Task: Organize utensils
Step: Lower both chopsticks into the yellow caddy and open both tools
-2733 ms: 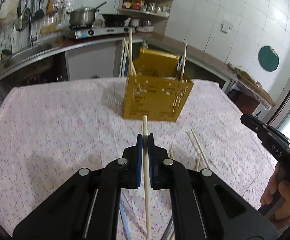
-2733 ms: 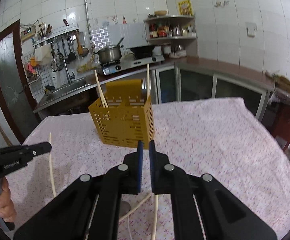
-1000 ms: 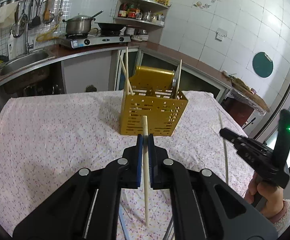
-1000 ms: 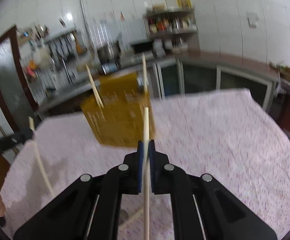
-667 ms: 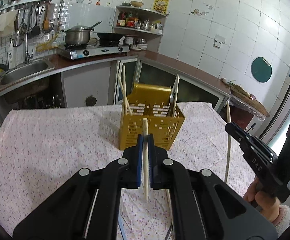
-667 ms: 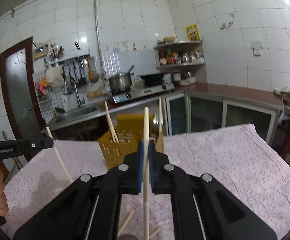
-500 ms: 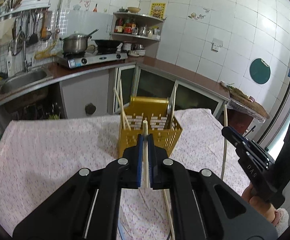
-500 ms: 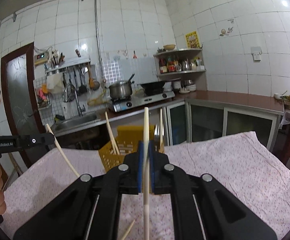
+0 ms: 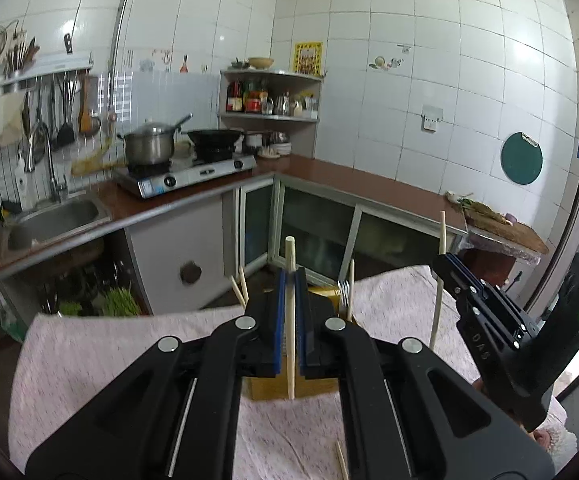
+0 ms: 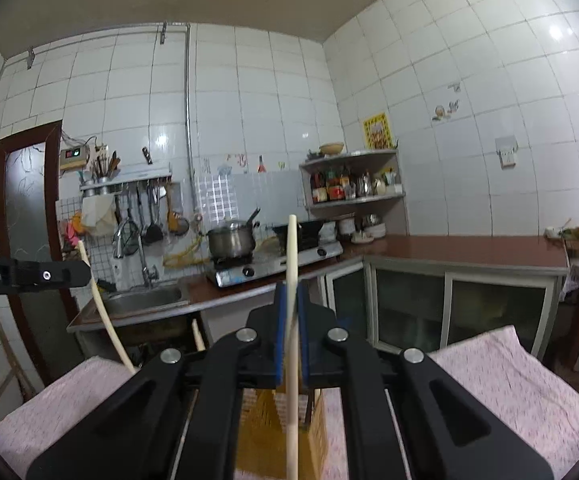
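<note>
My left gripper (image 9: pixel 289 280) is shut on a pale wooden chopstick (image 9: pixel 289 320), held upright above the yellow slotted utensil caddy (image 9: pixel 277 390). The caddy is mostly hidden behind the jaws; chopsticks (image 9: pixel 240 290) and a fork (image 9: pixel 343 294) stick out of it. My right gripper (image 10: pixel 290 294) is shut on another chopstick (image 10: pixel 292 320), upright over the caddy (image 10: pixel 261 432). The right gripper also shows at the right of the left wrist view (image 9: pixel 485 320) with its chopstick (image 9: pixel 438 280). The left gripper shows at the left of the right wrist view (image 10: pixel 29 276).
The table has a pink flowered cloth (image 9: pixel 89 356). A loose chopstick (image 9: pixel 341 460) lies on it near me. Behind are a sink (image 9: pixel 49 220), a stove with a pot (image 9: pixel 151 148), a corner shelf (image 9: pixel 269 96) and a counter (image 9: pixel 369 184).
Both grippers have risen and tilted up with their chopsticks and moved closer over the caddy, which now lies mostly hidden below the jaws.
</note>
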`<state>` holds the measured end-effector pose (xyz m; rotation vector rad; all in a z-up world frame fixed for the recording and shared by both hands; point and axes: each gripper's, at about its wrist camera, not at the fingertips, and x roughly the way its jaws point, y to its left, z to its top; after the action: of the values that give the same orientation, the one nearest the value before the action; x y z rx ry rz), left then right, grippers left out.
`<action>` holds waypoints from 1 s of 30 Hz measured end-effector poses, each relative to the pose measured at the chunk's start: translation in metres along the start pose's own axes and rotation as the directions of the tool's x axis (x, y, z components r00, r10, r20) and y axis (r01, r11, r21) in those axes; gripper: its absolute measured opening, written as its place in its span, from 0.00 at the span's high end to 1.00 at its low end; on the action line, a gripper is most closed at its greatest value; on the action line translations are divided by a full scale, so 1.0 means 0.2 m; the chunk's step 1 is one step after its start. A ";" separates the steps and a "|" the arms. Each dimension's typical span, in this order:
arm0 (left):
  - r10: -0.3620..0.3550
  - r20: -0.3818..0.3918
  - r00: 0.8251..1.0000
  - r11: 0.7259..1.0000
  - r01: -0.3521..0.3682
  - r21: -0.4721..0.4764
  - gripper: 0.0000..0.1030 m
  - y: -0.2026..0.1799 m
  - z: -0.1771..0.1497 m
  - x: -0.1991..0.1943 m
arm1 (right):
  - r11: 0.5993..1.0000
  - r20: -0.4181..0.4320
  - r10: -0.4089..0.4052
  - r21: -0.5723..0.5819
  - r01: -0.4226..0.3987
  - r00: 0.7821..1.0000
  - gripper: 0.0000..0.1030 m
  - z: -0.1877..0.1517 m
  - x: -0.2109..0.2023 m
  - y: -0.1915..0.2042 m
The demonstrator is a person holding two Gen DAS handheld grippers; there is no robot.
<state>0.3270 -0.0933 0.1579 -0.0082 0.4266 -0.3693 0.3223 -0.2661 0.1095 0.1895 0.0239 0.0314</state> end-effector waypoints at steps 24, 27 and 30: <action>0.040 -0.036 0.999 0.999 -0.041 -0.017 0.97 0.17 0.07 0.47 | 0.998 0.131 -0.060 0.039 0.056 0.990 0.94 -0.13 0.45 -0.03; 0.052 -0.074 0.996 0.998 -0.053 -0.018 0.97 0.18 -0.02 0.54 | 0.998 0.102 -0.053 0.026 0.051 0.993 0.94 -0.21 0.47 -0.04; 0.058 -0.093 0.994 0.998 -0.060 -0.021 0.97 0.20 -0.08 0.57 | 0.999 0.067 -0.044 0.013 0.043 0.997 0.93 -0.27 0.47 -0.05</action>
<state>0.4311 -0.0953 0.0928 -0.0015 0.5212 -0.3072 0.4149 -0.2622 0.0531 0.2014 -0.0391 -0.0188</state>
